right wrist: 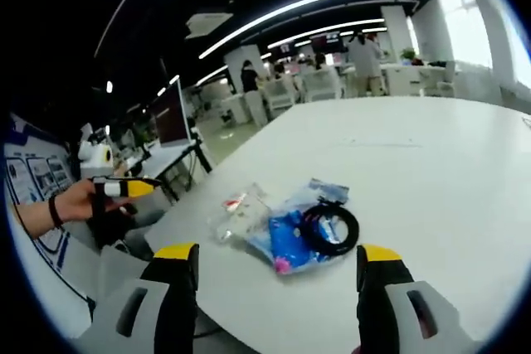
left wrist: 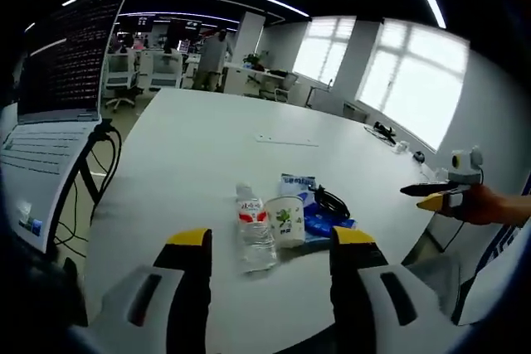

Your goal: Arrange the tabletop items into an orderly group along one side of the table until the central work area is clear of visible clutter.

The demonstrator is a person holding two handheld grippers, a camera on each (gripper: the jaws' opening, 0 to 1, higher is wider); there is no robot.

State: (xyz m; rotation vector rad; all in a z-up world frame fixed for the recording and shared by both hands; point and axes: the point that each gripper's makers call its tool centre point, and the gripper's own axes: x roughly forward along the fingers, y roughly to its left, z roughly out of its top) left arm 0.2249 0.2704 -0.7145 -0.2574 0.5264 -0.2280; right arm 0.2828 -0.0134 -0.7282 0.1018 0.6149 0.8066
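Clear water bottle (left wrist: 254,234) upright beside paper cup (left wrist: 286,221); both grippers' jaws spread, empty.

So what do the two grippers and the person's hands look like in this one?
Both grippers match: the left gripper and right gripper each have two pale grey jaws with dark slots, capped by yellow tips over black. Seen from the other view, each ends in a yellow tip. The hand on the left gripper wears a dark wristband.
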